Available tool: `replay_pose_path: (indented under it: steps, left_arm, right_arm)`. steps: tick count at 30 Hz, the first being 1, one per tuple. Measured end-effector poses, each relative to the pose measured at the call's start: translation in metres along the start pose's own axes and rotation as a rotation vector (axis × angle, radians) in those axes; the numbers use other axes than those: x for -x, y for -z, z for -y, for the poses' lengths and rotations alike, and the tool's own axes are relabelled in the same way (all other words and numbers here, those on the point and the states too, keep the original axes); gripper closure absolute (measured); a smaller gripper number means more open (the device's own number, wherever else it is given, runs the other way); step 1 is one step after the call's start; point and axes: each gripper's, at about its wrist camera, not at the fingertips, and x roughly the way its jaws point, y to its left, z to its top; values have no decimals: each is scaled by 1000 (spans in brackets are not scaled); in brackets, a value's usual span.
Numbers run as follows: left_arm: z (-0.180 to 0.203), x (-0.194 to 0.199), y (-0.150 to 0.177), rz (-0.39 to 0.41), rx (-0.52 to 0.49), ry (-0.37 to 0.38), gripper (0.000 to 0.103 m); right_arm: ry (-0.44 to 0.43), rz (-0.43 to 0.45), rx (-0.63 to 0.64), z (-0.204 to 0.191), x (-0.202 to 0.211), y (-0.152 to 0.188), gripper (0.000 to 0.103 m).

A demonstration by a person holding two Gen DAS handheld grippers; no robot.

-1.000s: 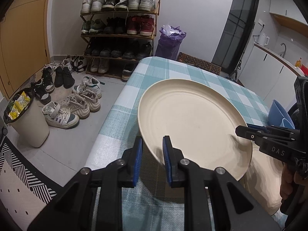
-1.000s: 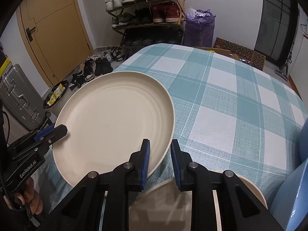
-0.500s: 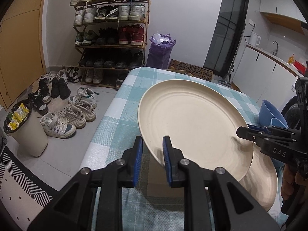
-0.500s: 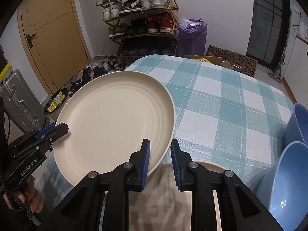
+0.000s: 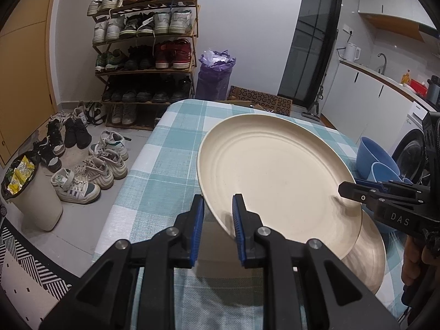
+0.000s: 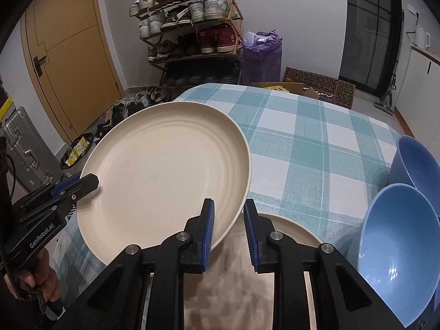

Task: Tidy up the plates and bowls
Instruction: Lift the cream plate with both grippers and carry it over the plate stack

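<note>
Both were black plastic two-finger grippers with blue ribbed pads and silver round screws on the finger arms. Left gripper (image 5: pixel 217 217) had white "GenRobot.AI" lettering on its side, seen in the right wrist view. Right gripper (image 6: pixel 228 221) had white "DAS" lettering. A black braided cord hung at each handle.

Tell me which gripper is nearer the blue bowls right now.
Right. The right gripper grips the cream plate's rim on the side toward the blue bowls; the left gripper grips the opposite rim, the whole plate away.
</note>
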Motion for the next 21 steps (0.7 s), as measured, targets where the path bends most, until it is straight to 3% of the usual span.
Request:
replay_pose_path:
  steps: [21]
  left_arm:
    - [47,5,10,-20,-105,47,84]
  right_arm:
    - [53,21,-74,32,38,37,81]
